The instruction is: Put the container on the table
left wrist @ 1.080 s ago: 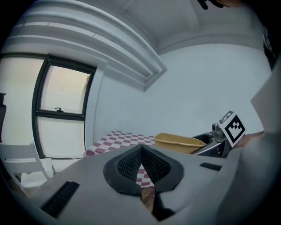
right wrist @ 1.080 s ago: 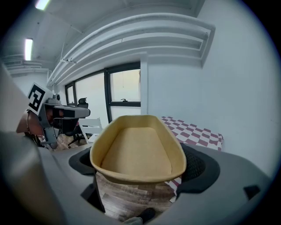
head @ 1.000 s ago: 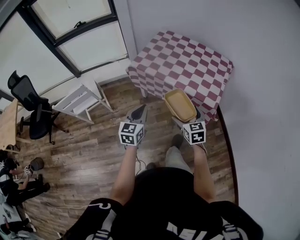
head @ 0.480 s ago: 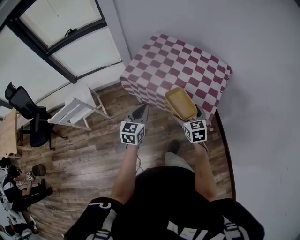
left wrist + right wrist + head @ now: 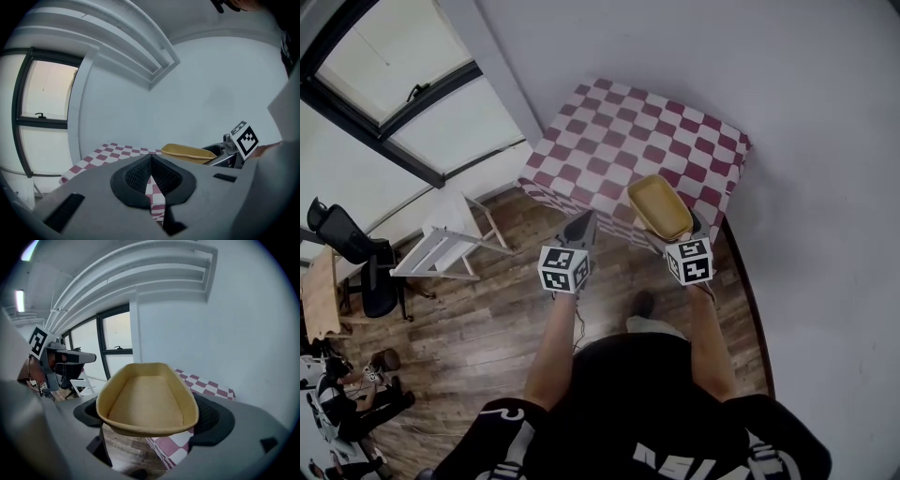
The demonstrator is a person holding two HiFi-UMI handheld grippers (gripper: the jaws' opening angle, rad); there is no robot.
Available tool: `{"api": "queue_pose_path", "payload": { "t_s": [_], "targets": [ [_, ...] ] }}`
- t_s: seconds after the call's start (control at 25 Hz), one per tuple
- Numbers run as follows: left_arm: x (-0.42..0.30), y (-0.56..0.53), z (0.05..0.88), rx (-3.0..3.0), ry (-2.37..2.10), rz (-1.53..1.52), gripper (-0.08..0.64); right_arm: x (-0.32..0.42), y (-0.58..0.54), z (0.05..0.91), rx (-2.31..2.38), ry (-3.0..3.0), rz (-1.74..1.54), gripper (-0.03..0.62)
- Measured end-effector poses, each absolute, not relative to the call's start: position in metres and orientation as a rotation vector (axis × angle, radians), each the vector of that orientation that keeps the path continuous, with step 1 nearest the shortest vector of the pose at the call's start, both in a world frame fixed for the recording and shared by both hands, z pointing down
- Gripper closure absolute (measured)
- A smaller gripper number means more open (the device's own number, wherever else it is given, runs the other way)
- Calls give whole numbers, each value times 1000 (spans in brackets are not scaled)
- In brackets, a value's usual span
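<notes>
A tan oval paper container [image 5: 658, 206] [image 5: 147, 399] is held level in the air at the table's near edge, with my right gripper [image 5: 668, 228] [image 5: 150, 420] shut on its near end. The table [image 5: 619, 131] wears a red-and-white checked cloth and stands against the grey wall. My left gripper [image 5: 577, 228] [image 5: 151, 180] hangs shut and empty to the container's left, over the wooden floor just short of the table. From the left gripper view the container [image 5: 187, 153] shows at the right, above the checked cloth [image 5: 110, 154].
A white folding chair [image 5: 441, 246] stands on the wood floor left of the table. Large windows [image 5: 384, 94] run along the left wall. A black office chair [image 5: 352, 253] and a seated person [image 5: 342, 408] are at the far left. The grey wall [image 5: 825, 187] closes the right side.
The view has shifted toward the table; the table now sits closer to the grippers. Both grippers keep the same pose, the container still held by the right one.
</notes>
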State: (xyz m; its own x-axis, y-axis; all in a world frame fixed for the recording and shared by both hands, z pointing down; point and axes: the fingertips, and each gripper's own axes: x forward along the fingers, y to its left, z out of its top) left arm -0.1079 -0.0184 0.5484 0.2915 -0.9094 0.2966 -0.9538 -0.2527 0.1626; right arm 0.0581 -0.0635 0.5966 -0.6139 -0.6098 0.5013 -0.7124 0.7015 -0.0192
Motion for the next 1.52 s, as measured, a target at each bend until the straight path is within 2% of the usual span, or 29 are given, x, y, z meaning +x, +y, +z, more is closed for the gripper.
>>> {"api": "queue_pose_path", "payload": {
  "t_s": [0.88,1.52],
  "targets": [
    [-74,-99,560,2211,-1724,246,534,76,-148,606,925,-2481,315,37],
    [-58,-136,568,2333,-1567,256,534,100,-163,614,1090,-2412,363,37]
  ]
}}
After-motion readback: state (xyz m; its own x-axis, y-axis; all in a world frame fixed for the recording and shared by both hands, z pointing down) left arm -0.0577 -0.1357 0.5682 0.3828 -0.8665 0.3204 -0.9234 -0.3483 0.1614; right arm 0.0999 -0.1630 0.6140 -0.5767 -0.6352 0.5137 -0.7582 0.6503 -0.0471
